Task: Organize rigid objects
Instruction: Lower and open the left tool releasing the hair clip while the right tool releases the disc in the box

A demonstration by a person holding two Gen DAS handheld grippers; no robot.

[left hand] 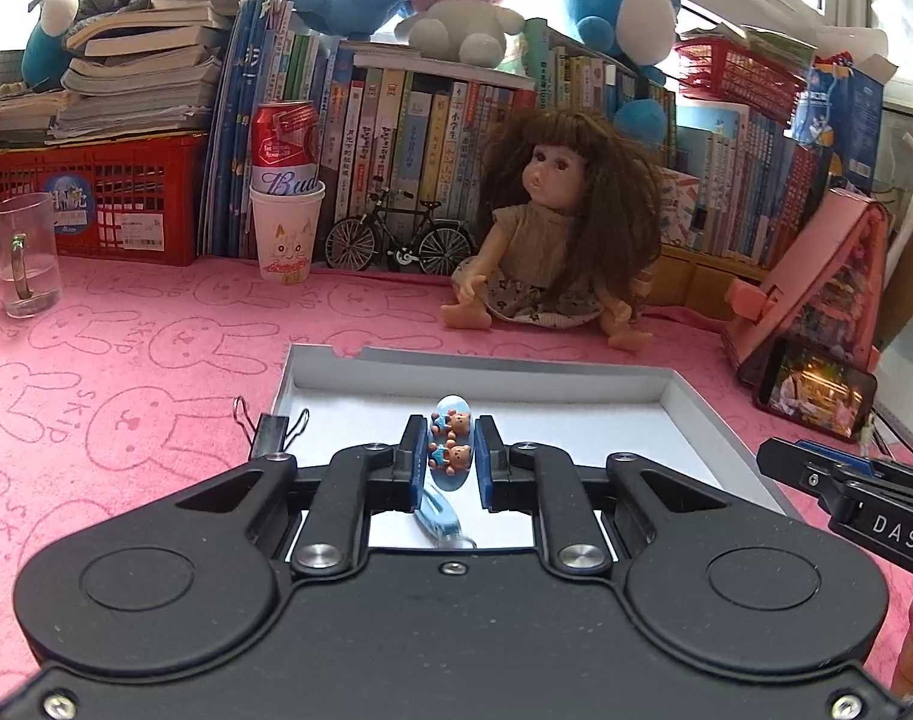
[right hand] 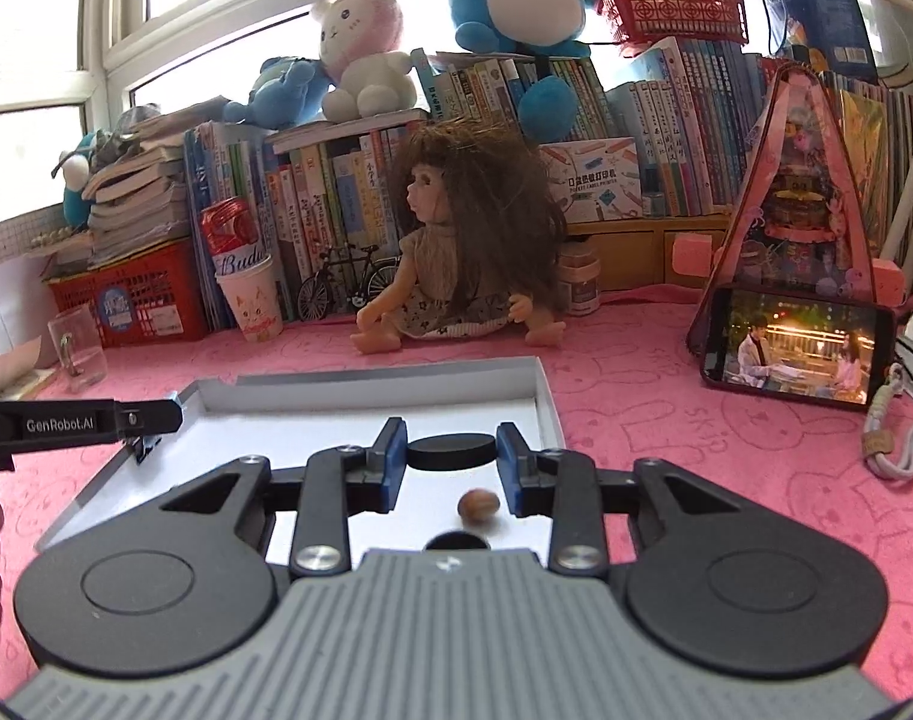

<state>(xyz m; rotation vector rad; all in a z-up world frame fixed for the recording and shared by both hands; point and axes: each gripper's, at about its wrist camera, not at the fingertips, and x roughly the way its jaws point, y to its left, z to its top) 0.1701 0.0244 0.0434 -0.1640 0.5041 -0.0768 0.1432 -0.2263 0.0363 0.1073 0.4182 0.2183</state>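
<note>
The left gripper (left hand: 450, 450) clamps a blue nail clipper (left hand: 450, 441) decorated with two small bears, its blue pads (left hand: 418, 450) tight against the clipper's sides. The clipper hangs above the floor of a shallow white tray (left hand: 576, 369), and its tail end trails back under the gripper body.

The right gripper (right hand: 452, 450) holds a flat black disc (right hand: 452, 451) between narrowly set pads (right hand: 396, 450), also over the tray's (right hand: 540, 396) floor. A small brown nut (right hand: 479, 505) lies on the floor beneath it, and a dark round shape sits just behind the nut, half hidden by the gripper body.

A black binder clip (left hand: 270, 429) lies on the pink cloth (left hand: 126, 360) touching the tray's left rim. The rest of the tray floor looks bare toward its far wall.

Beyond the far rim a doll (left hand: 552, 240) sits on the cloth, near the tray. A phone (right hand: 792, 348) leans against a pink stand to the right, well apart from the tray's right rim. A glass mug (left hand: 24, 252), a paper cup (left hand: 285, 228) holding a red can, and a model bicycle (left hand: 396, 237) stand further back along the books.
</note>
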